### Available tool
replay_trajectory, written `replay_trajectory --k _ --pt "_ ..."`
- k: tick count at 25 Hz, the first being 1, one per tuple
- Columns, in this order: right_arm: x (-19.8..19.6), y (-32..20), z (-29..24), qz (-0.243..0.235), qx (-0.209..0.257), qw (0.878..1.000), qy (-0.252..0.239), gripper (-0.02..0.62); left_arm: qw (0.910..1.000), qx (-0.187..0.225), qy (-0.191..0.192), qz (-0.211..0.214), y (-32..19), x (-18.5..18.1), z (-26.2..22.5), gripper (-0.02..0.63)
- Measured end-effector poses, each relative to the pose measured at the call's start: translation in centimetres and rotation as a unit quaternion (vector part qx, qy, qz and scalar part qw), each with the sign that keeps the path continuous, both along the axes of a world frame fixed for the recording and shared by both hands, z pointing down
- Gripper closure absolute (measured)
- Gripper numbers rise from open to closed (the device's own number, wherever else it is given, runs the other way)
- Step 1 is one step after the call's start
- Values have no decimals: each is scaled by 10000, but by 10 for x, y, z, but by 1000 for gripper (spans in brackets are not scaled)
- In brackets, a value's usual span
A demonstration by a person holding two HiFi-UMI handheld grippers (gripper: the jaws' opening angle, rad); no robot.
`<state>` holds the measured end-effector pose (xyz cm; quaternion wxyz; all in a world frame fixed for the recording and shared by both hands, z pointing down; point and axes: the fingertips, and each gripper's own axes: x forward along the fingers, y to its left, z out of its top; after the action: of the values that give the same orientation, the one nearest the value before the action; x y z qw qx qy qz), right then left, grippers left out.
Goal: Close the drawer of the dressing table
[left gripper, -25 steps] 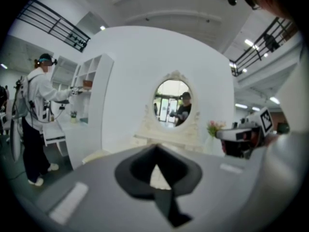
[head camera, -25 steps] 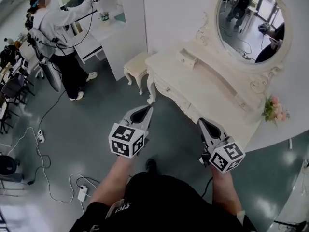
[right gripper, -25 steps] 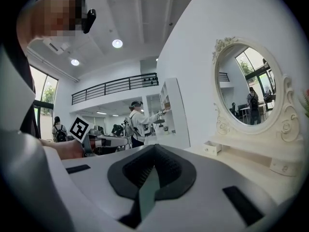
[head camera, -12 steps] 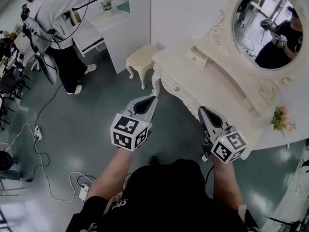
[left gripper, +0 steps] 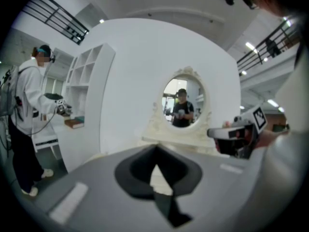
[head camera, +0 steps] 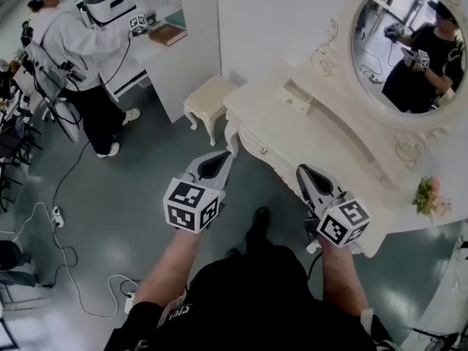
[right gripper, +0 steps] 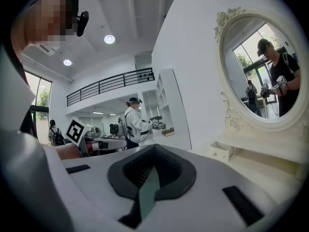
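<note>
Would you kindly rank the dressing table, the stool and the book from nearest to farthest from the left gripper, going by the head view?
1. Dressing table: its left end, just ahead of the left gripper.
2. Stool: beyond that end, on the floor.
3. Book: farthest, upper left.

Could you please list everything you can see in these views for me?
dressing table: one, cream, straight ahead
mirror: one, oval, cream frame, above the table
small drawer: one, cream, pulled out on the tabletop
stool: one, cream, left of the table
flowers: one bunch, pink, table's right end
other person: one, white top, far left by white shelves
left gripper: grey, shut, empty
right gripper: grey, shut, empty
</note>
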<state>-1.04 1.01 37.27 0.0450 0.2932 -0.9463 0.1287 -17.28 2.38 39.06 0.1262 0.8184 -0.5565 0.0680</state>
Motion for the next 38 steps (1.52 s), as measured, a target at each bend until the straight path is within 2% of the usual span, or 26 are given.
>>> replay_trajectory --k 8,17,28,38 --pt "-4 -93 4 -70 -85 9999 -87 600 9997 -230 -11 -14 -90 1 12 597" --pt "21 -176 24 -37 -391 9991 -154 600 9982 -548 -35 222 -184 41 25 597" --pt "45 -208 33 173 -566 9981 -168 601 9967 -620 -94 519 -227 73 24 597" --pt "32 -224 26 606 -510 9969 31 600 9934 -529 60 1012 -254 68 26 597"
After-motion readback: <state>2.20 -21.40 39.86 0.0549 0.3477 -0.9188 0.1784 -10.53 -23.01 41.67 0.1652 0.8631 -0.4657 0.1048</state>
